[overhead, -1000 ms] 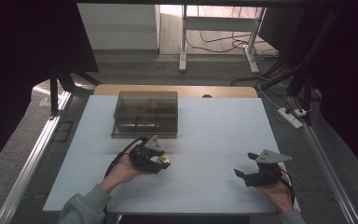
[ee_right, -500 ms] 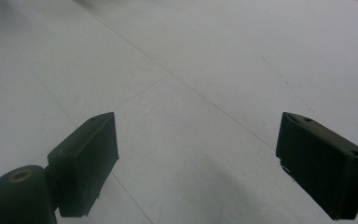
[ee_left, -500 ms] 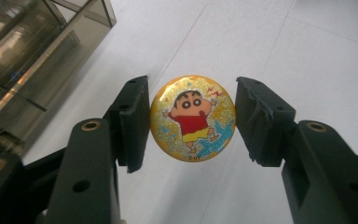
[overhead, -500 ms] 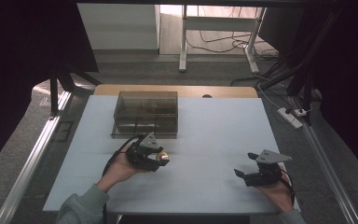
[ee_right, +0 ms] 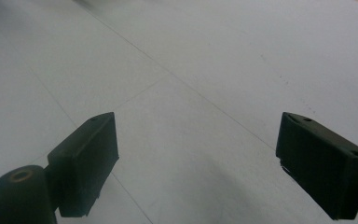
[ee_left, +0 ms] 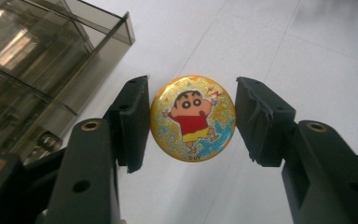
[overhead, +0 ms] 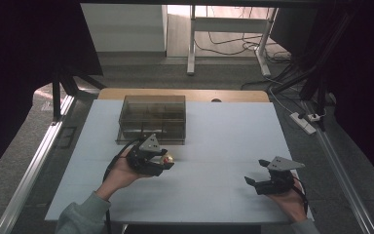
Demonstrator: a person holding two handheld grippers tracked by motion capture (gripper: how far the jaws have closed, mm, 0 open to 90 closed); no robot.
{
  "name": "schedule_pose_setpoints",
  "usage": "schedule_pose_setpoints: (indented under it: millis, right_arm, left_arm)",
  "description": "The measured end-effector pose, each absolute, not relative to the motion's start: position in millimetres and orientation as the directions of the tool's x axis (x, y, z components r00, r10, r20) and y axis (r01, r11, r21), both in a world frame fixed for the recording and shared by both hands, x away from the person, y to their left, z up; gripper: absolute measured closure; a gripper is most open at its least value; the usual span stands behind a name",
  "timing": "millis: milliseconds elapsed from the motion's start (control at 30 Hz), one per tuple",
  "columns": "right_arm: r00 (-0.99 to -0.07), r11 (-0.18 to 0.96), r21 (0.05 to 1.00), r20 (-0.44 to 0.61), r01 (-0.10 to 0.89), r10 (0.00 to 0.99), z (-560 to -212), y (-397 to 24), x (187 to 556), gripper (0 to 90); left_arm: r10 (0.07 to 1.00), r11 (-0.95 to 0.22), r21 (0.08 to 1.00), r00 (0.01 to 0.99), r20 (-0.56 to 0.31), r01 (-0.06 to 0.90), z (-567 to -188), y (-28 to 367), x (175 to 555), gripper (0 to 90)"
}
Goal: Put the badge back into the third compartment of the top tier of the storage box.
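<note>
Now round cartoon badge [ee_left: 193,118] clamped between left tool [ee_left: 192,121] pads, right tool [ee_right: 196,163] wide.

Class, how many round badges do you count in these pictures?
1: a badge held between the left gripper's fingers, beside the box. Others may lie hidden in the box.

Grey floor [overhead: 141,73]; white cabinet [overhead: 126,27] at back, metal desk legs [overhead: 192,44], cables [overhead: 233,46], power strip [overhead: 303,122] right; dim sides.

In the left gripper view the smoky box [ee_left: 42,70] is cut off at nine and twelve o'clock, its contents too blurred to tell. The badge's [overhead: 167,158] picture is too small to read in the high view, half hidden behind the left tongs [overhead: 161,163].
</note>
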State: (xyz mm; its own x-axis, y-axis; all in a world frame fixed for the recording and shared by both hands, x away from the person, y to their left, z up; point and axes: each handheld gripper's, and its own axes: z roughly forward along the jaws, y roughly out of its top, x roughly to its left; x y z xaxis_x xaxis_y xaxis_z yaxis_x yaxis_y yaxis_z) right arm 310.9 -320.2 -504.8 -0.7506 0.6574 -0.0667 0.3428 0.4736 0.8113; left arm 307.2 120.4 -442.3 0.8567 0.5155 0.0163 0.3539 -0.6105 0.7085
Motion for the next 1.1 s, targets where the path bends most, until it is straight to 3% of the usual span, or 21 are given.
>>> schedule_pose_setpoints:
  millis: [1100]
  right_arm:
    - [-0.752, 0.478, 0.808, -0.067, 0.345, 0.656, -504.9, -319.9, 311.3, 12.9]
  left_arm:
    - [0.579, -0.501, 0.793, 0.815, 0.010, 0.346, -420.0, 147.8, 307.5, 46.9]
